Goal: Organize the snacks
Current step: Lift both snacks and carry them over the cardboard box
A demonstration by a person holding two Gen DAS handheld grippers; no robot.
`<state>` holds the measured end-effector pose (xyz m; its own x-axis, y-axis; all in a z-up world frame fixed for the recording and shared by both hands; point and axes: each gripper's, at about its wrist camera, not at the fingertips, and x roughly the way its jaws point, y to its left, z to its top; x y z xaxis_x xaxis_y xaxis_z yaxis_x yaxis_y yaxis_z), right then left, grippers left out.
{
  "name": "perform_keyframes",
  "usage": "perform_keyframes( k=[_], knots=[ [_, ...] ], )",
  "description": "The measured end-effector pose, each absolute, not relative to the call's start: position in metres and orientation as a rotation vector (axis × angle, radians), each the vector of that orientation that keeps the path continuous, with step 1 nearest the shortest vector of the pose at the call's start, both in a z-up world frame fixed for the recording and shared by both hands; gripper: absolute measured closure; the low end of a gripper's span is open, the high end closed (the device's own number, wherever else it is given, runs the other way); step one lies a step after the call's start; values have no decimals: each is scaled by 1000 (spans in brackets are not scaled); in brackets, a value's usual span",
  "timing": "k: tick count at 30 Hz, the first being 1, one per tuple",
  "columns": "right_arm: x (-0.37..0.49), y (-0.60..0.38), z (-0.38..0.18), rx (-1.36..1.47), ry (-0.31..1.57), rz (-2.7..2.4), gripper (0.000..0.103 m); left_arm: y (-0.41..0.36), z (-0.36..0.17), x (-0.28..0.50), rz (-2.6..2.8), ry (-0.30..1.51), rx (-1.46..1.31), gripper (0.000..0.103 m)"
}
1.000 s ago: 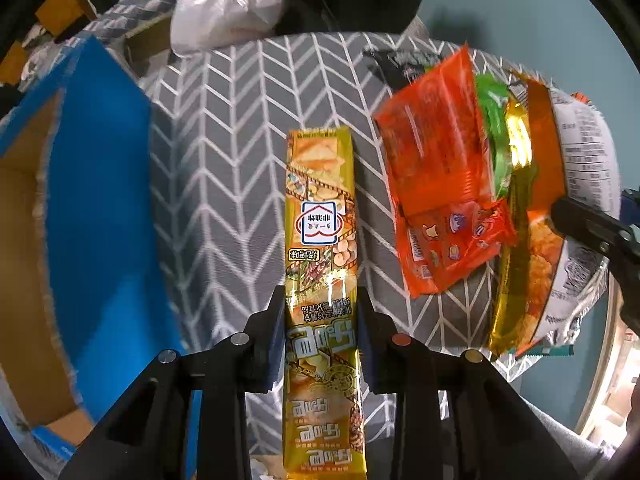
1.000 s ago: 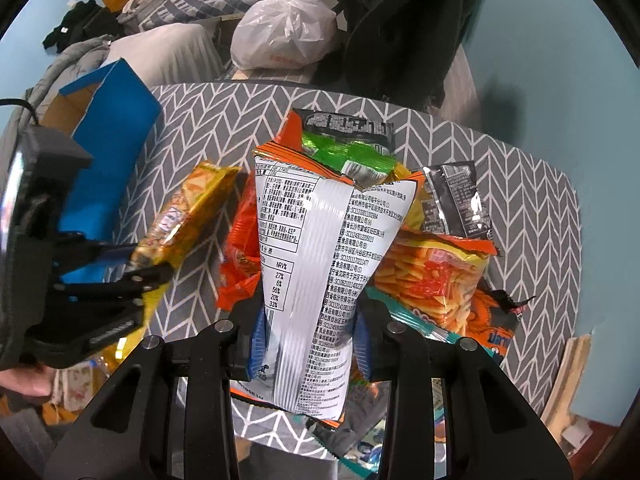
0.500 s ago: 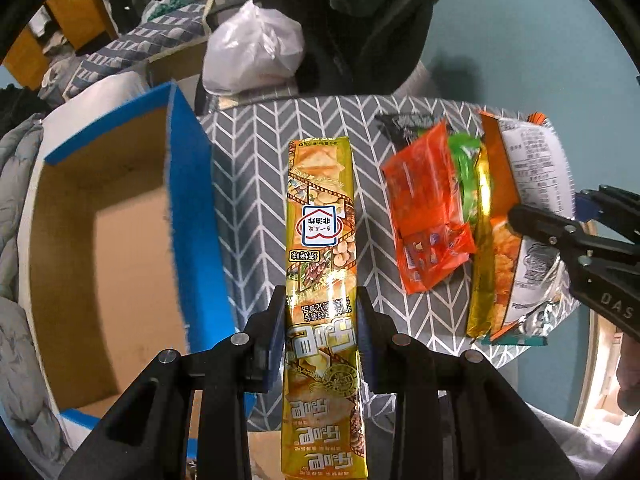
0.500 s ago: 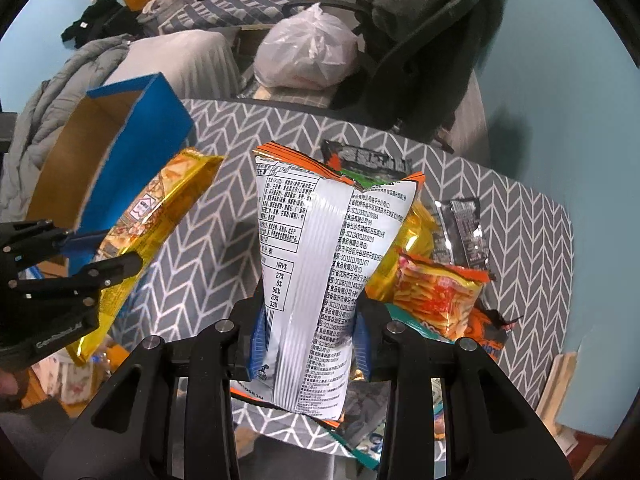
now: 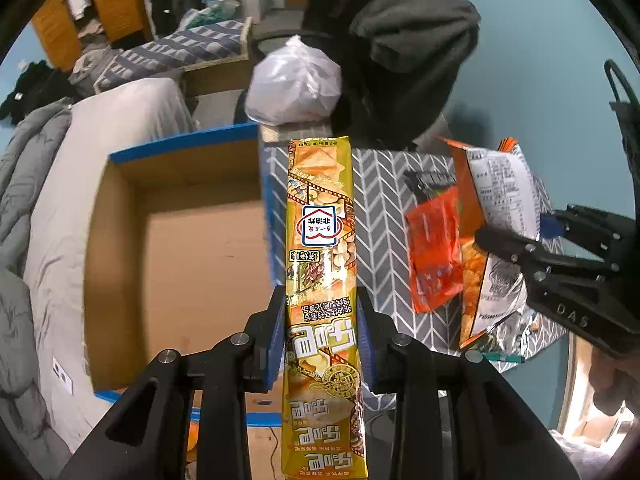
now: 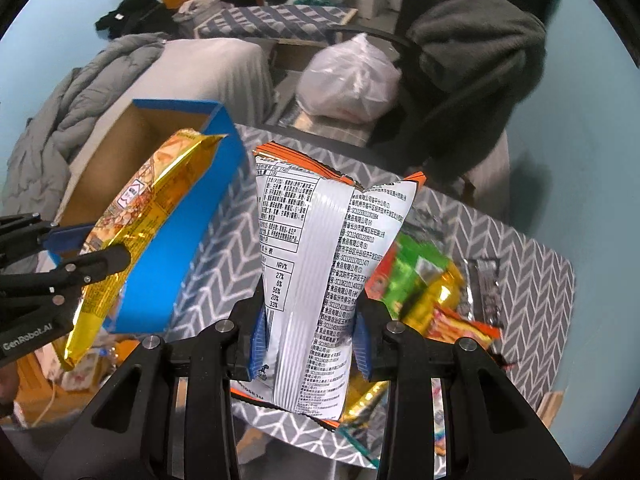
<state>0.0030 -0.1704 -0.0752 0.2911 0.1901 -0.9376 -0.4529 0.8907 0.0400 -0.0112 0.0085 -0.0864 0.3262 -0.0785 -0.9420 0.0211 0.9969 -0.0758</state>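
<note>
My left gripper (image 5: 321,332) is shut on a long yellow cracker pack (image 5: 322,264) and holds it in the air beside the open blue cardboard box (image 5: 180,148). The pack also shows in the right wrist view (image 6: 136,220), in front of the box (image 6: 188,216). My right gripper (image 6: 306,336) is shut on a white and orange chip bag (image 6: 320,264), held upright above the table. The bag also shows in the left wrist view (image 5: 500,200). Several snack packs (image 6: 420,284) lie on the grey chevron tablecloth (image 6: 532,300).
The box stands off the table's left edge, next to a grey bed (image 5: 52,184). A white plastic bag (image 6: 352,76) and a chair with a dark garment (image 6: 472,52) are behind the table. An orange pack (image 5: 436,256) lies on the table.
Both grippers have risen and pulled back with their packs. The cracker pack has moved left, from over the table to beside the box opening, and the box interior has come into view.
</note>
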Motion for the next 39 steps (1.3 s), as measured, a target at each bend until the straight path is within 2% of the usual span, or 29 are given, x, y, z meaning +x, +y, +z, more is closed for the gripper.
perform_keyframes(
  k=[18, 31, 39],
  knots=[
    [15, -52, -67, -355, 1145, 676, 69, 115, -81, -23, 159, 1197, -145, 71],
    [19, 37, -103, -422, 1216, 792, 69, 170, -116, -25, 251, 1238, -189, 71],
    [18, 55, -123, -460, 1262, 793, 69, 178, -135, -19, 249, 1270, -212, 71]
  ],
)
